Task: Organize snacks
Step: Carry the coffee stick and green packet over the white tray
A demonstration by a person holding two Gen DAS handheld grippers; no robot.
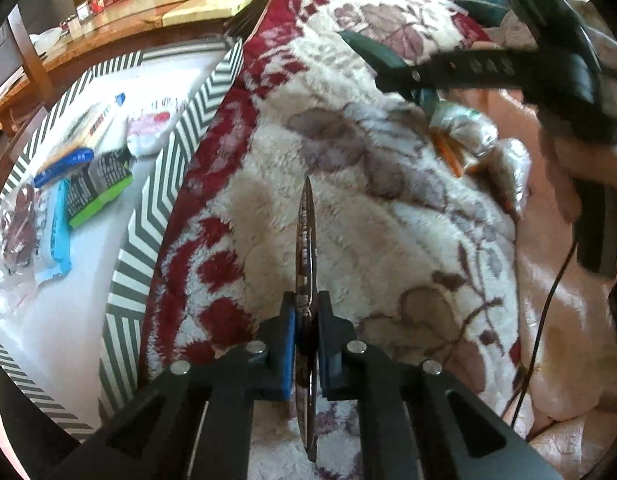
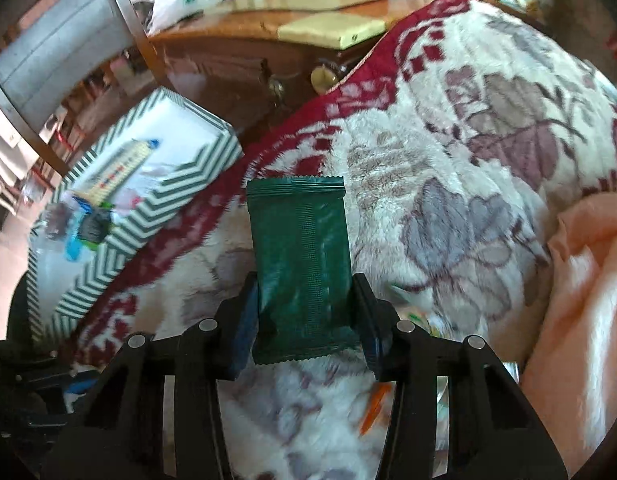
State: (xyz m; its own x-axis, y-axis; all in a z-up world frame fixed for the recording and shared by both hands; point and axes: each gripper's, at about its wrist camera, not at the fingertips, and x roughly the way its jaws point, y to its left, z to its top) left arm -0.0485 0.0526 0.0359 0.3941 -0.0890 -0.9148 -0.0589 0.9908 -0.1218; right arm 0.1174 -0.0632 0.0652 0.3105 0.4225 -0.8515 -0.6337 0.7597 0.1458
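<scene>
Snacks are in both grippers, and the coming move turns on the striped box [image 2: 148, 216], which lies at about ten o'clock from each. The right gripper [image 2: 306, 312] has its fingers closed narrow on the sides of a green packet [image 2: 302, 264], flat face up, long axis running straight ahead toward twelve o'clock, held over the blanket [image 2: 448, 168]. The left gripper [image 1: 307, 344] pinches a thin dark packet [image 1: 307, 264] edge-on, also pointing to twelve. By my judgement the left is nearer the box [image 1: 148, 216], where other packets [image 1: 96, 184] already lie.
</scene>
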